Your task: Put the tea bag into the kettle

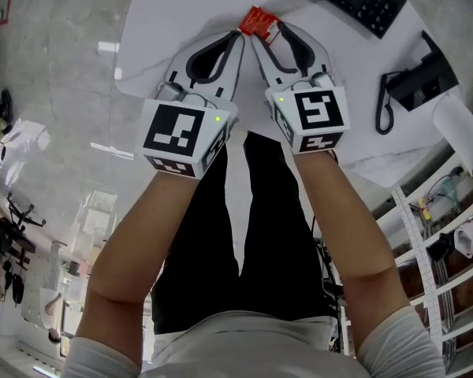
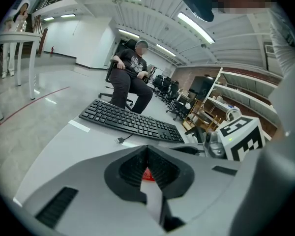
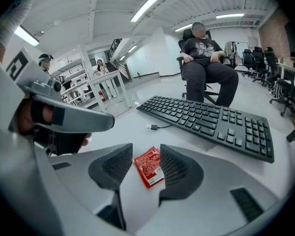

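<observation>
The red tea bag (image 3: 149, 168) lies flat on the white table (image 3: 132, 127), top centre of the head view, between the right tool's (image 3: 146, 150) parted jaws, unpressed. The left tool (image 2: 147, 147) sits closed and empty beside it. Pinch one edge squarely before lifting.

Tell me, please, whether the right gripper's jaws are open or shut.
Open: the right gripper has its jaws apart, red packet between them.
</observation>
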Demonstrator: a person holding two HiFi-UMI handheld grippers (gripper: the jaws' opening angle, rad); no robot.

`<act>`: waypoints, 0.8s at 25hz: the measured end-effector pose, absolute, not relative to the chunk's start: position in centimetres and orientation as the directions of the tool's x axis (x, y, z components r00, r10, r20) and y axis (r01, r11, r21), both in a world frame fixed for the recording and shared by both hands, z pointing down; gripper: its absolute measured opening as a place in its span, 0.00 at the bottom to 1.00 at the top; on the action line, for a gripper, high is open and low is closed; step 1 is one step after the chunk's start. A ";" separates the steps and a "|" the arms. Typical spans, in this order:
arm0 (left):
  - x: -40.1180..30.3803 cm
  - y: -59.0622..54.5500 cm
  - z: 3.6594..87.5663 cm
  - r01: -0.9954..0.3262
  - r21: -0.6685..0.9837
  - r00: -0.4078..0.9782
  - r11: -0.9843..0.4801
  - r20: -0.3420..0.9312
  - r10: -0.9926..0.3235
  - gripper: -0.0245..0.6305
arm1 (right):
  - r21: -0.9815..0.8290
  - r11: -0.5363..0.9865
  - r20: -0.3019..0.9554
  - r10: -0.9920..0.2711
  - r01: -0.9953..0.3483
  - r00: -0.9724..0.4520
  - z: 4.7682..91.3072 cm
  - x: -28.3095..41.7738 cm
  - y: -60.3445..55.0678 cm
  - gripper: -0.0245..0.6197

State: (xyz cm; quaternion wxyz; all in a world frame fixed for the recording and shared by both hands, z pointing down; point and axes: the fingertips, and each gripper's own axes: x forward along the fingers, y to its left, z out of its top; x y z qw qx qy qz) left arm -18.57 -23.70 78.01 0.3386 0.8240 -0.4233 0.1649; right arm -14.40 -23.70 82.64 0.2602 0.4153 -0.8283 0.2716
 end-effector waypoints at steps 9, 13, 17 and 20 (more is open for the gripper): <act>-19.2 -24.3 80.1 -0.797 0.408 0.604 -0.446 0.550 -0.577 0.05 | -0.199 0.507 0.693 -0.533 -0.839 -0.486 86.0 -14.9 -23.3 0.32; -19.3 -23.8 80.9 -0.796 0.421 0.605 -0.435 0.553 -0.573 0.05 | -0.166 0.507 0.718 -0.526 -0.846 -0.456 87.1 -15.0 -23.5 0.35; -19.0 -23.2 81.3 -0.787 0.436 0.617 -0.438 0.550 -0.562 0.05 | -0.140 0.500 0.730 -0.531 -0.855 -0.430 87.6 -14.9 -23.5 0.35; -18.8 -23.1 81.5 -0.779 0.441 0.627 -0.446 0.546 -0.556 0.05 | -0.110 0.504 0.731 -0.543 -0.856 -0.414 87.7 -15.0 -23.6 0.35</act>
